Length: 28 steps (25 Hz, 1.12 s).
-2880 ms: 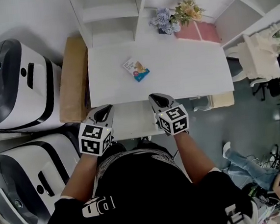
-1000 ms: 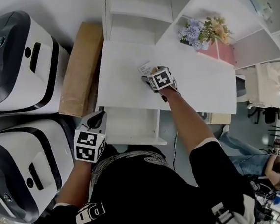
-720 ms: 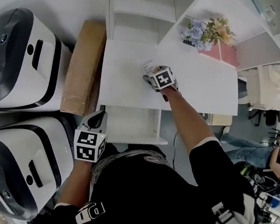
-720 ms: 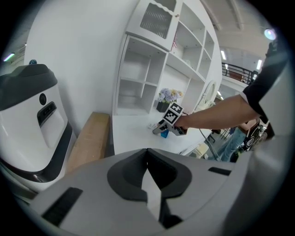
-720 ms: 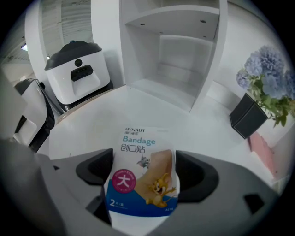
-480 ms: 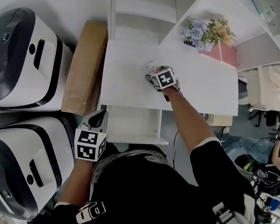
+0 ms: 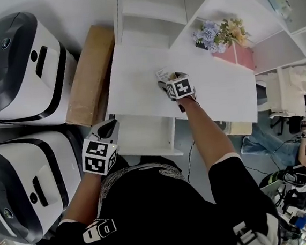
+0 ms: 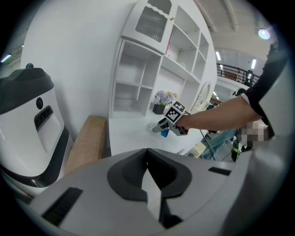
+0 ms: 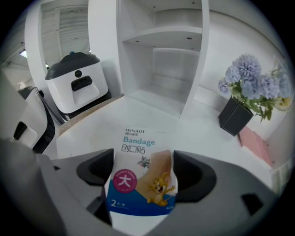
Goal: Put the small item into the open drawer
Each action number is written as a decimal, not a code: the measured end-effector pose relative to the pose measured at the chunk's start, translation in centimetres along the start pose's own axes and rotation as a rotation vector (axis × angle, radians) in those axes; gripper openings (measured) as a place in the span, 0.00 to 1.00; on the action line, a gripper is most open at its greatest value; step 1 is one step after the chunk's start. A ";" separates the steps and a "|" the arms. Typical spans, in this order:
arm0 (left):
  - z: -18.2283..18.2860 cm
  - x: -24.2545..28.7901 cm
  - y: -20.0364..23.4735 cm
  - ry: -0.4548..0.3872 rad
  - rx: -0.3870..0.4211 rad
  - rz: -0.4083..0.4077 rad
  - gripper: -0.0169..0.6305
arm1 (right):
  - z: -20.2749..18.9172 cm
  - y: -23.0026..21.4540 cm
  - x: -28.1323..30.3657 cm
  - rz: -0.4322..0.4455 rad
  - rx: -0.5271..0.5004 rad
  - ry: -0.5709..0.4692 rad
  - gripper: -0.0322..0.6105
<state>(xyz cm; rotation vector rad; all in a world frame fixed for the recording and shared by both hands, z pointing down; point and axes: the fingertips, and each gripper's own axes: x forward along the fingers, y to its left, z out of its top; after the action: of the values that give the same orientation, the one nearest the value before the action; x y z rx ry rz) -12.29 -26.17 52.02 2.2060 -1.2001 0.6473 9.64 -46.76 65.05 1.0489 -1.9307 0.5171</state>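
The right gripper (image 7: 166,82) is clamped on the bandage packet (image 9: 140,179) over the white table (image 7: 220,96), a little in from its near edge, with bare tabletop to left and right. Just below that edge the drawer (image 7: 144,138) stands open. The left gripper (image 7: 106,129), jaws pressed together on nothing, hangs just left of the drawer's left rim, near a cardboard box (image 7: 87,77).

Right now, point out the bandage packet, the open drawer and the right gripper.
bandage packet (image 9: 140,182): right gripper view, its printed front.
open drawer (image 7: 143,136): head view, its bare white floor.
right gripper (image 7: 164,82): head view, midway between its fingertips.
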 end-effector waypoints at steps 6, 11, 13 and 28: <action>0.0 -0.6 -0.3 -0.008 0.023 -0.014 0.05 | -1.1 1.2 -2.2 0.018 0.034 -0.033 0.68; 0.0 -0.8 -0.9 -0.011 0.043 -0.030 0.05 | -2.2 2.4 -4.4 0.058 0.129 -0.082 0.68; -0.1 -0.9 -1.4 -0.012 0.052 -0.041 0.05 | -2.8 3.2 -5.3 0.072 0.160 -0.099 0.68; -1.8 -0.3 -4.0 0.023 0.102 -0.098 0.05 | -6.9 8.2 -10.7 0.145 0.289 -0.202 0.68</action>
<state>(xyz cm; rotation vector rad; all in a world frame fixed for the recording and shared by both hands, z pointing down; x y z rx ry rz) -9.27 -23.04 52.23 2.3184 -1.0619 0.7056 9.23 -32.45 60.20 1.1845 -2.1657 0.8175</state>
